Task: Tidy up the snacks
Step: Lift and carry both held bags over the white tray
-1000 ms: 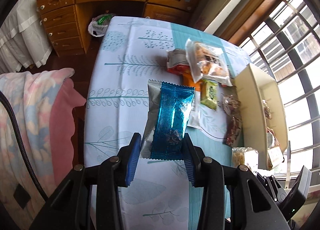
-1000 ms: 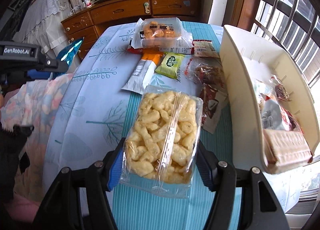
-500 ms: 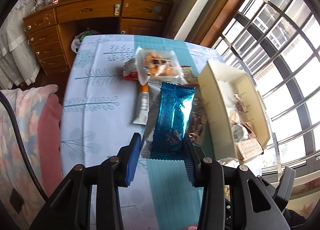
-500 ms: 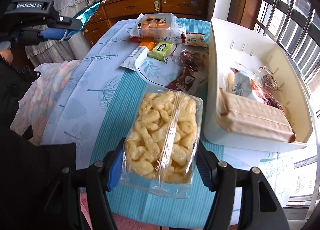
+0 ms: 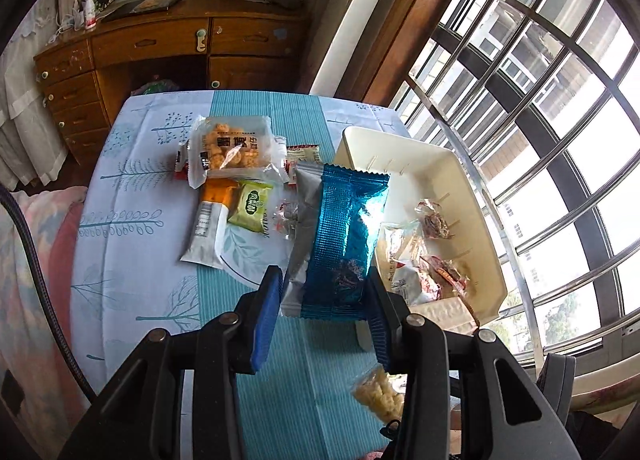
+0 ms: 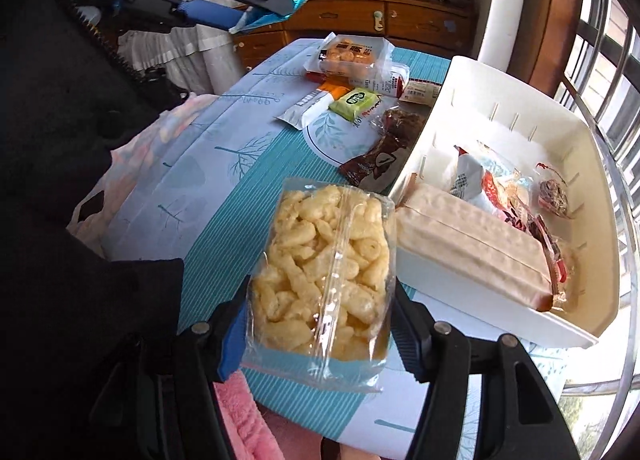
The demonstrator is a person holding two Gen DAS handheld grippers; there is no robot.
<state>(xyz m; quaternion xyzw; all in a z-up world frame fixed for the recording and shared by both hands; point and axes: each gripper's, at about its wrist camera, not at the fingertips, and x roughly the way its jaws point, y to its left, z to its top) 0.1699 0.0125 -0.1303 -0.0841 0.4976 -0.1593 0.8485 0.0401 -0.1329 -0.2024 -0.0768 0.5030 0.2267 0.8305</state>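
Since a second ago both hands have swung toward the window side of the table, so the white bin [image 5: 476, 195] now fills much more of each view. The right gripper's jaws have just been closing a little, with the puff bag between them.

On the left, the left gripper [image 5: 324, 302] pinches a blue foil packet [image 5: 344, 236] by its lower end, a silver wrapper backing it; the packet hangs in the air over the table's teal stripe, its top edge in front of the bin's near wall. Farther left on the tablecloth [image 5: 132, 219] lie a clear bag of orange snacks [image 5: 230, 147], an orange-and-white stick pack [image 5: 208, 219] and a small green packet [image 5: 251, 205].

In the right wrist view, the right gripper [image 6: 320, 324] clamps a clear bag of pale puffs [image 6: 324, 260], held above the table edge just beside the bin's near corner. A brown wrapper [image 6: 380, 157] lies against the bin's outer wall. Inside the bin sit a long beige wafer pack [image 6: 472, 244] and several small wrapped snacks [image 6: 508, 199].
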